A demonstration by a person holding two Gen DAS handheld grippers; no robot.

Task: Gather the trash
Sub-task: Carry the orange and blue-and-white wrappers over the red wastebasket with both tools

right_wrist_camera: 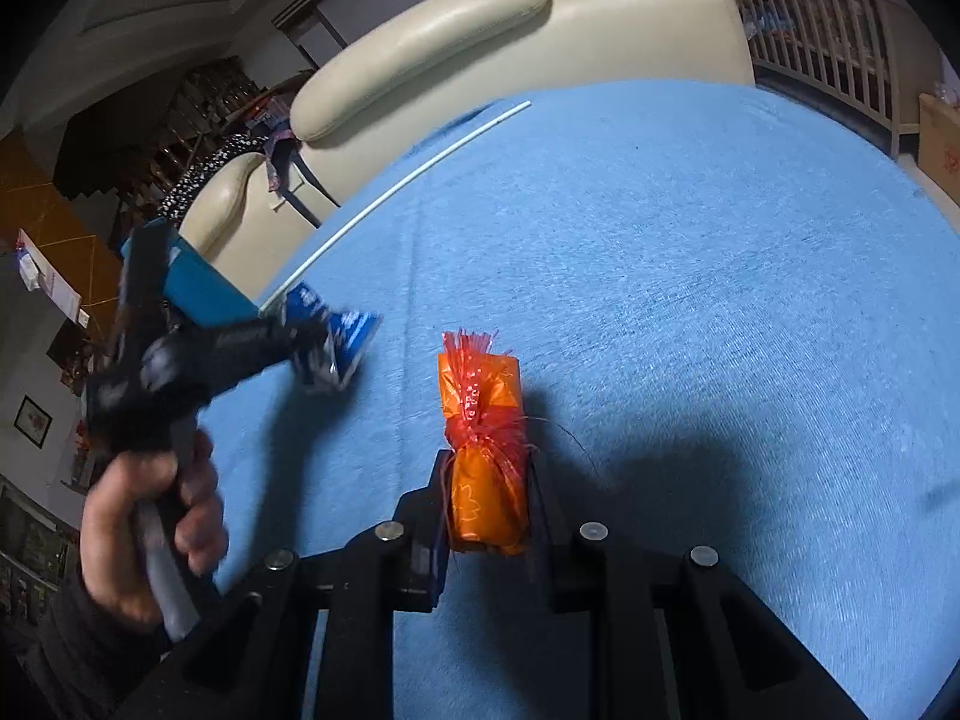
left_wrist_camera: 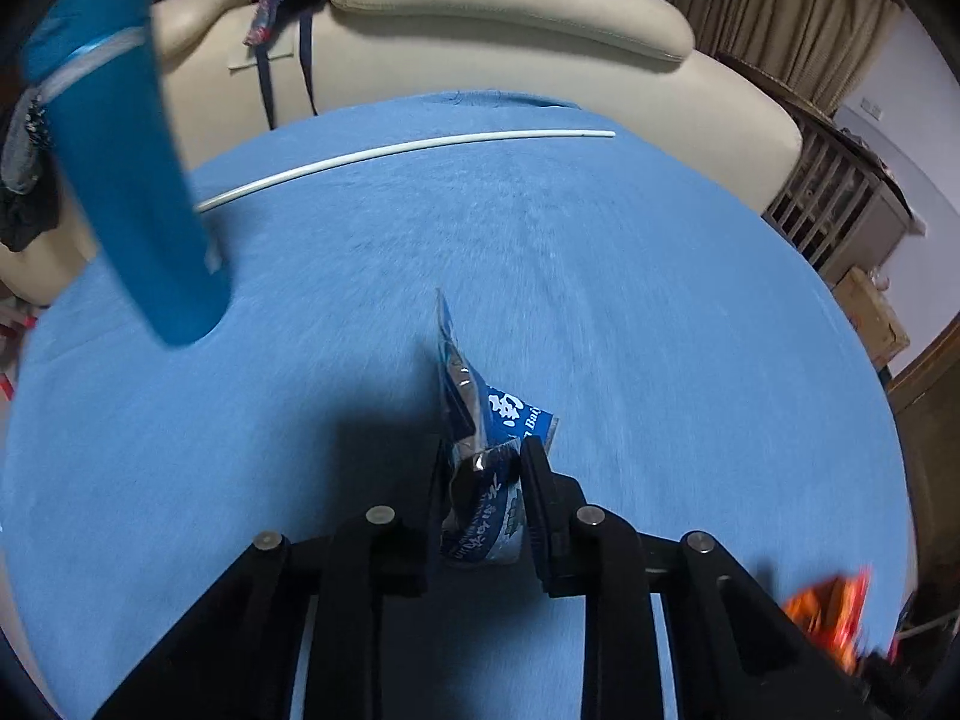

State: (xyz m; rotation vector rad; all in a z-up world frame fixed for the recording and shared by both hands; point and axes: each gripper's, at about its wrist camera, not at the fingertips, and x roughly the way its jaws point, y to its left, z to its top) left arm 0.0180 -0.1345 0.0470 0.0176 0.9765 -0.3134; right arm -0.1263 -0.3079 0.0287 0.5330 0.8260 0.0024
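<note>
broad light-blue cloth-covered table (left_wrist_camera: 600,276), cream leather sofa (left_wrist_camera: 504,6) along its far edge (thin white rod (left_wrist_camera: 408,150) there). left gripper (left_wrist_camera: 480,468) clenches crumpled blue-and-white wrapper (left_wrist_camera: 486,420); right gripper (right_wrist_camera: 486,480) clamps orange foil wrapper (right_wrist_camera: 486,450).

A crumpled blue wrapper (left_wrist_camera: 480,468) with white lettering and a silvery inside is pinched between the left tongs (left_wrist_camera: 480,480), one corner sticking up, over the blue cloth. To its right, an orange packet (right_wrist_camera: 483,480) tied with frilly red ribbon stands upright, clamped at its lower half by the right tongs (right_wrist_camera: 486,504).
</note>
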